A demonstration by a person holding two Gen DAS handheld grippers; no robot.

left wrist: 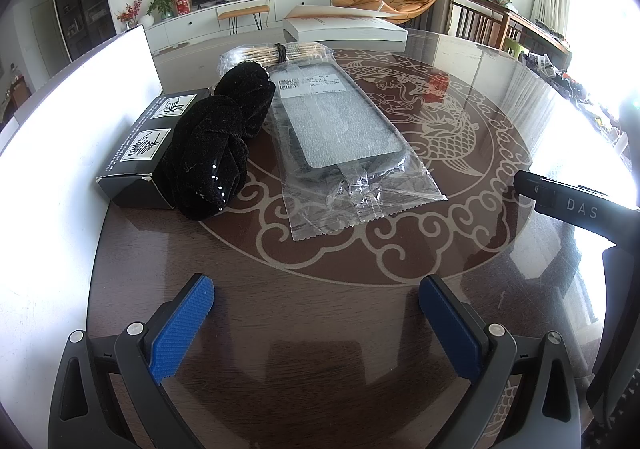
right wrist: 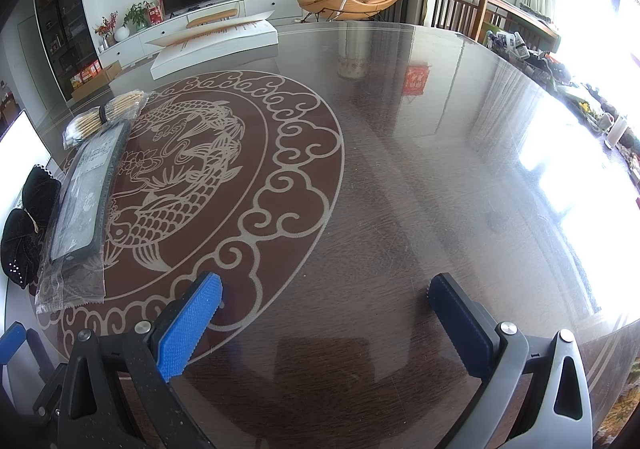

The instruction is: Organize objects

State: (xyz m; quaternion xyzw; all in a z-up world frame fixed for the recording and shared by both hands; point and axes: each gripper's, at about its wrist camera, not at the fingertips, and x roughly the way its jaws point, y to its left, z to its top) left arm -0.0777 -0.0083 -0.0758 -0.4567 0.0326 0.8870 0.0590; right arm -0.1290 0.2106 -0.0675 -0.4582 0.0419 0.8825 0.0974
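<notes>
Your left claw (left wrist: pixel 316 323) and right claw (right wrist: pixel 326 323) both gape wide and empty above the desk (right wrist: pixel 420 177). Ahead of your left claw, the bagged phone case (left wrist: pixel 340 129) lies touching the black velvet cloth (left wrist: pixel 218 141), black box (left wrist: pixel 148 145) beside it, cotton swabs (left wrist: pixel 276 51) behind.

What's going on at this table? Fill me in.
A person holds two grippers over a glass-topped table, both open and empty. Nothing is picked up yet. The left gripper faces a bagged phone case, a black velvet cloth, a black box and a bundle of sticks. The right gripper hovers over bare tabletop.
</notes>
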